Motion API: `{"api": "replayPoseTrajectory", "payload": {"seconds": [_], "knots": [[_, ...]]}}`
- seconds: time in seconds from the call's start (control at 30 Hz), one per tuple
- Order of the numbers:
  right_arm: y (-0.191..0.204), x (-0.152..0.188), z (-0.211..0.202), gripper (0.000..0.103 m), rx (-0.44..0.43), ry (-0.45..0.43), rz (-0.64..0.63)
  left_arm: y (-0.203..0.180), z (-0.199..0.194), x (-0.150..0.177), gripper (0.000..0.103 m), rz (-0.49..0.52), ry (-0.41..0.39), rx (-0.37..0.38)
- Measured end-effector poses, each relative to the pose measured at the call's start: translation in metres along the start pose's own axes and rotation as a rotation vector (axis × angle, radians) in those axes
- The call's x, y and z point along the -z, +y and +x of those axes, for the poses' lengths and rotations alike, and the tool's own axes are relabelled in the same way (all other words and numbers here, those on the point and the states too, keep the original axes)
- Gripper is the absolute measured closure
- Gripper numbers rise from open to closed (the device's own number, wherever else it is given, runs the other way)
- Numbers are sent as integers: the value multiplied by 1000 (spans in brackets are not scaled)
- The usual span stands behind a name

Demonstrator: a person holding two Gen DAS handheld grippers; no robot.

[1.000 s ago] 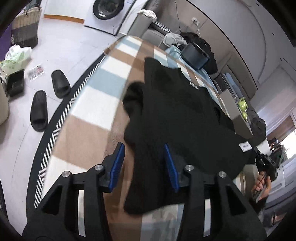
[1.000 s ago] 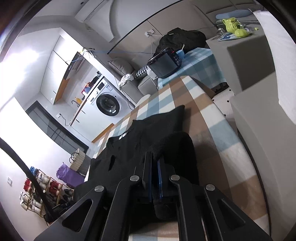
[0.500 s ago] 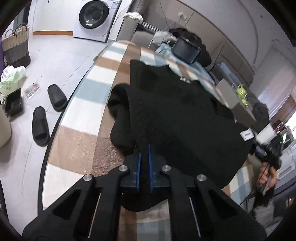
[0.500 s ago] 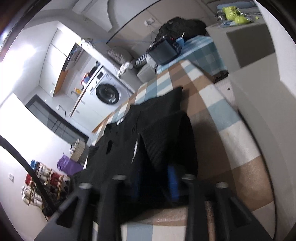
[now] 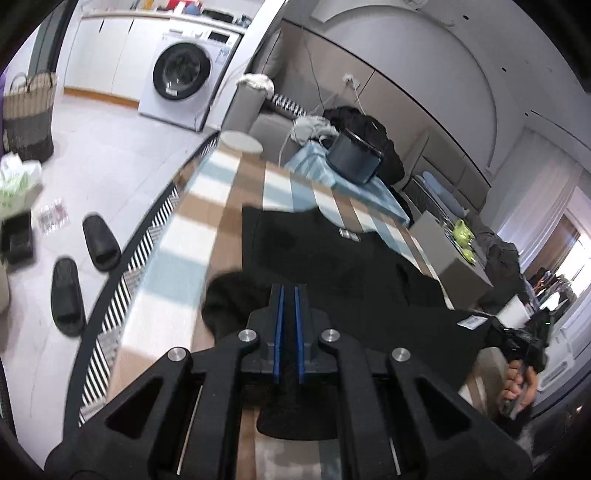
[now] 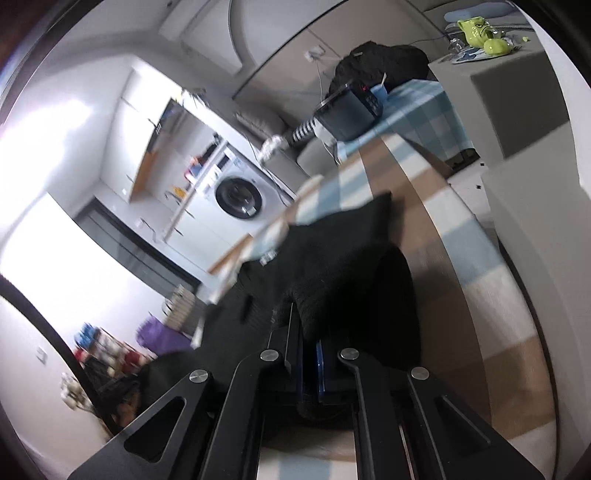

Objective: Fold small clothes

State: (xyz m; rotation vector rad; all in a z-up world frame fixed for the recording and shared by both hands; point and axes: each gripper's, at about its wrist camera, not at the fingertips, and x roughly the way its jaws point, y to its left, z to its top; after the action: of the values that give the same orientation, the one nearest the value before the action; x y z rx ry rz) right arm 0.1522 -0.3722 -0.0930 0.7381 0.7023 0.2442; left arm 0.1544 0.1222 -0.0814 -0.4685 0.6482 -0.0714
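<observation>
Because I want to lift the near hem for a fold, each hand-held gripper, left and right, is clamped on the black garment over the checked desk.

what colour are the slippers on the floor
Black, both slippers; they show only in the left wrist view.

a black garment with a small white tag lies on a cloth checked in brown, pale blue and white. the table edge has black and white stripes. black grippers carry blue pads. two black slippers sit on a pale grey floor. far off: a white washing machine, a tan and dark woven basket, yellow-green objects, and a blue checked cloth.
</observation>
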Motion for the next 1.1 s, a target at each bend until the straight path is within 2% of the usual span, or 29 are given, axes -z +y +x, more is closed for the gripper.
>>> {"api": "replayPoseTrajectory", "payload": {"seconds": [0.17, 0.27, 0.43, 0.5, 0.57, 0.63, 0.7, 0.73, 1.03, 1.07, 1.1], "knots": [[7, -27, 6, 98, 3, -45, 14, 8, 23, -43, 103, -13, -48, -26], [9, -40, 15, 98, 34, -61, 13, 20, 38, -60, 103, -43, -38, -44], [2, -36, 29, 98, 139, -5, 2, 29, 45, -50, 103, -65, 14, -46], [-6, -31, 30, 98, 144, 9, 20, 30, 47, -36, 102, -58, 51, -62], [-13, -27, 30, 97, 136, 29, 43, 30, 46, -21, 89, -58, 81, -62], [-17, -24, 28, 97, 133, 38, 53, 29, 40, -3, 62, -64, 108, -53], [-17, -19, 24, 96, 128, 46, 48, 26, 34, 14, 46, -62, 123, -50], [-17, -17, 23, 95, 122, 52, 45, 25, 31, 22, 44, -54, 135, -49], [-16, -1, 19, 89, 95, 91, 25, 12, 36, 81, 45, -59, 310, -22], [-17, 0, 21, 87, 92, 96, 28, 11, 36, 84, 47, -61, 319, -15], [-17, 1, 22, 87, 92, 101, 30, 10, 36, 87, 61, -61, 321, -5]]}}
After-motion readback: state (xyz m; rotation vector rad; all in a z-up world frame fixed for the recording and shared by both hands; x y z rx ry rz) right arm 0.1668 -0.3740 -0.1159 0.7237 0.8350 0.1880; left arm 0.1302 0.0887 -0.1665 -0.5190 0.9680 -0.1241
